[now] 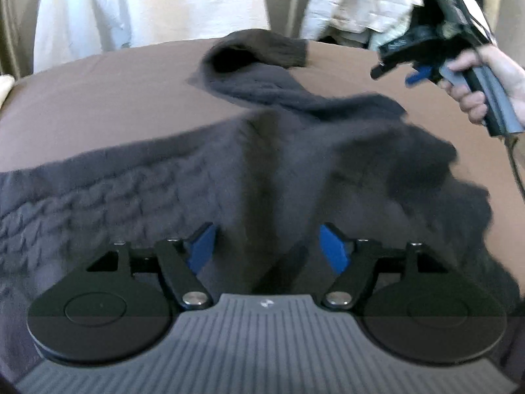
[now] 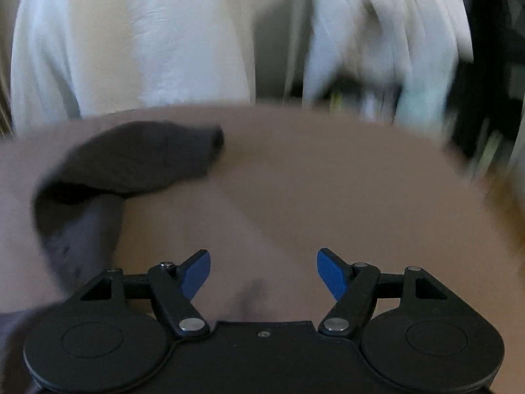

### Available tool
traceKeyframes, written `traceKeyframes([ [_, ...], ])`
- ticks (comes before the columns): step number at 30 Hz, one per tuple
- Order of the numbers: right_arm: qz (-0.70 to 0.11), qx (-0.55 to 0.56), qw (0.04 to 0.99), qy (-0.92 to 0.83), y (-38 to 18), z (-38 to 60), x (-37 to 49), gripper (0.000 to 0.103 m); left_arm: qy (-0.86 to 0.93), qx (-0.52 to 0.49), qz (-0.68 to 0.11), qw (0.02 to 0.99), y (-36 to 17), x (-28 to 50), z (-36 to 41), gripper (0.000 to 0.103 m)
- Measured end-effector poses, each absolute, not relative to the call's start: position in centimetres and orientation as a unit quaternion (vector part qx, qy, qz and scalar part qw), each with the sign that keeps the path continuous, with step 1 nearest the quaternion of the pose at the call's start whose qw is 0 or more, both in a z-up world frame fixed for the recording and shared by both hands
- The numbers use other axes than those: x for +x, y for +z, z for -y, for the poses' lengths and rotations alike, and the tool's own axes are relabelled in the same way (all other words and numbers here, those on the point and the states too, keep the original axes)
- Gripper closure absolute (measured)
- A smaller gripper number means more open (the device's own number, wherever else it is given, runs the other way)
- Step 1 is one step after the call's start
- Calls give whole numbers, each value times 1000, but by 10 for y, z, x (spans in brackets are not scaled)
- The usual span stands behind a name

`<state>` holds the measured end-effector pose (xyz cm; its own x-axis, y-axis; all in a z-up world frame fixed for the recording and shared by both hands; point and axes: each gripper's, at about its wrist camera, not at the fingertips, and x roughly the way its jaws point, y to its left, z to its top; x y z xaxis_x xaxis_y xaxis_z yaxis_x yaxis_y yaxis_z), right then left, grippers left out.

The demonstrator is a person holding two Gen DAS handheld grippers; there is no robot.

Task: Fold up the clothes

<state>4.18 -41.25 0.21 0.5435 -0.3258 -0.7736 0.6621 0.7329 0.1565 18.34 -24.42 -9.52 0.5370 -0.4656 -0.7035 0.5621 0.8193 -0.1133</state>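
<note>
A dark grey knitted sweater (image 1: 229, 170) lies spread on a brown surface (image 1: 98, 98), one sleeve (image 1: 262, 65) curling toward the far edge. My left gripper (image 1: 267, 246) is open just above the sweater's body, a raised fold between its blue fingers (image 1: 203, 246). My right gripper (image 2: 264, 272) is open and empty above bare brown surface (image 2: 328, 197); the sleeve (image 2: 124, 161) lies to its left. In the left wrist view the right gripper (image 1: 393, 72) hangs at the upper right, held by a hand, clear of the sweater.
White cloth (image 1: 147, 3) hangs behind the far edge of the surface, also in the right wrist view (image 2: 131, 39). Cluttered items (image 2: 377, 98) sit at the back right, blurred. A cable (image 1: 515, 170) trails from the right gripper.
</note>
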Motion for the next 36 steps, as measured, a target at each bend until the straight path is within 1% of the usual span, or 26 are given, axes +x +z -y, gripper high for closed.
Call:
traceKeyframes([
  [2,-357,326,835,-263,-13,422,-8,27,-297,70,-383,872,-101,161,234,29],
  [4,-338,392,819,-248,-27,429,-53,27,-295,66,-392,869,-110,144,218,29],
  [5,-332,406,816,-244,-33,426,-71,26,-293,63,-396,868,-114,139,212,29],
  [8,-326,421,816,-225,-48,408,-103,26,-285,47,-403,868,-115,134,202,29],
  [12,-319,460,807,-186,-75,400,-108,25,-283,14,-415,865,-108,141,210,29],
  [13,-317,456,809,-192,-80,395,-107,24,-284,4,-417,864,-107,142,211,29],
  [15,-320,436,816,-206,-78,389,-93,19,-285,1,-415,864,-109,140,210,29],
  [18,-362,376,819,-238,-74,379,-60,19,-278,8,-417,865,-113,141,211,29],
  [19,-380,339,824,-250,-70,372,-49,28,-274,1,-418,866,-114,142,210,29],
  [20,-396,285,834,-258,-65,361,-38,56,-272,-5,-419,866,-114,143,209,29],
  [21,-402,244,844,-260,-60,351,-32,79,-272,-8,-420,866,-114,143,209,29],
  [22,-401,216,851,-261,-56,342,-30,94,-272,-6,-419,866,-113,142,209,29],
  [24,-384,155,860,-298,-40,322,-27,95,-275,8,-414,868,-110,137,208,29],
  [27,-307,57,878,-364,3,304,-49,97,-269,20,-412,870,-107,135,204,29],
  [29,-270,62,875,-398,29,317,-75,97,-259,19,-415,872,-107,136,199,29],
  [31,-276,62,868,-407,32,334,-86,97,-260,17,-419,870,-107,138,196,29],
  [33,-318,57,868,-377,15,347,-79,96,-262,20,-422,868,-109,138,197,29],
  [34,-331,51,865,-373,6,349,-73,92,-258,27,-424,868,-110,138,198,29],
  [35,-335,45,858,-386,-2,350,-67,80,-253,36,-427,867,-112,138,200,29],
  [36,-335,44,850,-404,-8,351,-62,76,-250,45,-430,867,-115,137,201,29],
])
